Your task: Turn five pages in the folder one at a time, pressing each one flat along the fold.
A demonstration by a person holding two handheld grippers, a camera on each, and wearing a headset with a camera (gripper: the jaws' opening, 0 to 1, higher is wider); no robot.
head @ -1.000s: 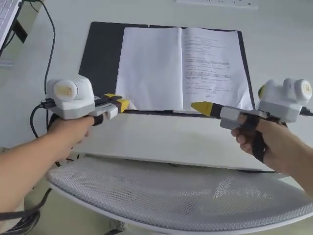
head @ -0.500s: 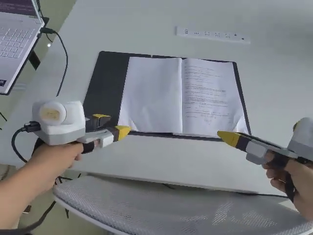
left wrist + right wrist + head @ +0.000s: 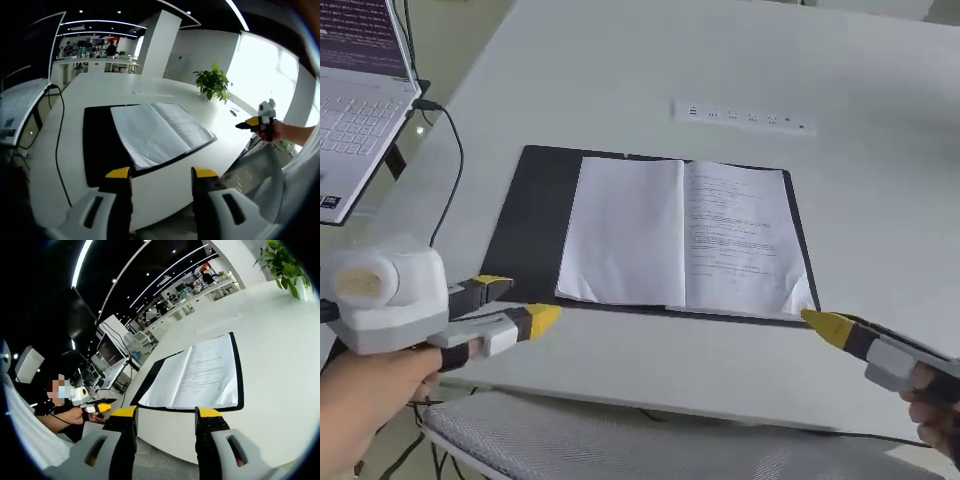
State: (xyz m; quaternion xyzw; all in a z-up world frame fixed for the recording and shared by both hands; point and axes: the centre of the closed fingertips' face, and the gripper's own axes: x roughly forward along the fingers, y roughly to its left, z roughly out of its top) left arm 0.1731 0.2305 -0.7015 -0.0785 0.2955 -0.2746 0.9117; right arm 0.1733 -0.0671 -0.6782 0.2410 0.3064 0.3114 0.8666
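Head view first: the folder (image 3: 535, 215) lies open and flat on the white table (image 3: 620, 90), well ahead of both tools, with a blank page (image 3: 620, 225) on its left half and a printed page (image 3: 735, 240) on its right. The fold (image 3: 683, 235) runs straight down between them. We hold the left gripper (image 3: 525, 302) low at the near left, short of the folder's edge and touching nothing. Its own view shows the jaws spread wide with only air between them. The right gripper (image 3: 825, 325) sits just off the folder's near right corner, and in the right gripper view its jaws are parted and empty too.

So where are we in the count? We judge that at least one sheet lies turned over on the left, but how many of the five are done we cannot tell from here. No turn is in hand at this instant, and no pressing either. The printed page's near corner (image 3: 802, 298) curls up a little, right by the right gripper, and looks like the natural place to catch the next sheet. A laptop (image 3: 360, 110) and a power strip (image 3: 740, 117) sit clear of the work.
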